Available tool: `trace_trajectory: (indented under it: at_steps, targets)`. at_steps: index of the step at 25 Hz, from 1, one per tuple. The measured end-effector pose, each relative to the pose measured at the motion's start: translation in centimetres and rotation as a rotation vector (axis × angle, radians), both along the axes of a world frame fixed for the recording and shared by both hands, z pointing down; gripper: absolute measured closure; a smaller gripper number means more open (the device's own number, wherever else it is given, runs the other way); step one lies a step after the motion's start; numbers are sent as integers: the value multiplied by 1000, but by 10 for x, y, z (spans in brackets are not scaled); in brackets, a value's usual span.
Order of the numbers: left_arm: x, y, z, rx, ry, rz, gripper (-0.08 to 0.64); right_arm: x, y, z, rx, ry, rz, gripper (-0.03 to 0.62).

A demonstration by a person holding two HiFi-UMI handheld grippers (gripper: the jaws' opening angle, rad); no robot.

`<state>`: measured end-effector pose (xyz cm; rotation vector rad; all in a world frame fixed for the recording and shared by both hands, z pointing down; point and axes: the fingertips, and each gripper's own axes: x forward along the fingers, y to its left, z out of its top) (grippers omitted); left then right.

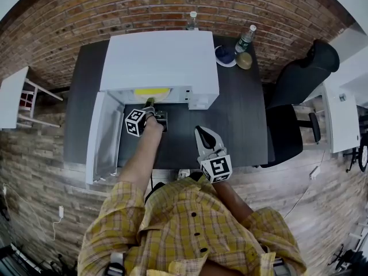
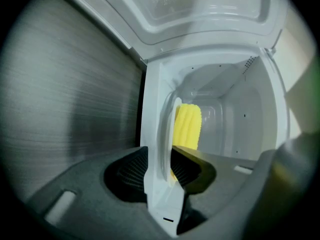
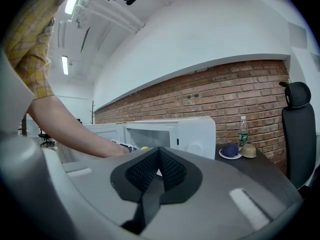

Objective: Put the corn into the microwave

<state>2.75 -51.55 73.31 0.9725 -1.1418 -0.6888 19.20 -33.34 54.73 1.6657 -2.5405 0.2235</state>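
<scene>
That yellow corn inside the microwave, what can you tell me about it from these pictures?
The corn is a bright yellow cob with lengthwise rows of kernels, smooth enough to look moulded. It sits inside the open white microwave, near the front. Part of it is hidden, so what it rests on is unclear. The left gripper, jaws apart, is not holding it.

Yellow corn (image 2: 188, 126) inside the open white microwave (image 2: 240, 84)
</scene>
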Motion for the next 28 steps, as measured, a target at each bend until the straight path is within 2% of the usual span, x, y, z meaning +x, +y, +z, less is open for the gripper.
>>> trace_trajectory:
  at_steps: [9,17,24,28]
  targets:
    - [5,13,-8,19,41,31,422,-7,1,1,-12,5,-4,597]
    - [13,42,-40,117,74,109,445,-15,11,-3,-9,-6,16,597]
    - [-2,69,-66,179,37,161,487,-31,26,-15,9,-6,34,597]
    - [-4,99,-81,222,-4,235,556,-40,39,-20,14,-21,50,597]
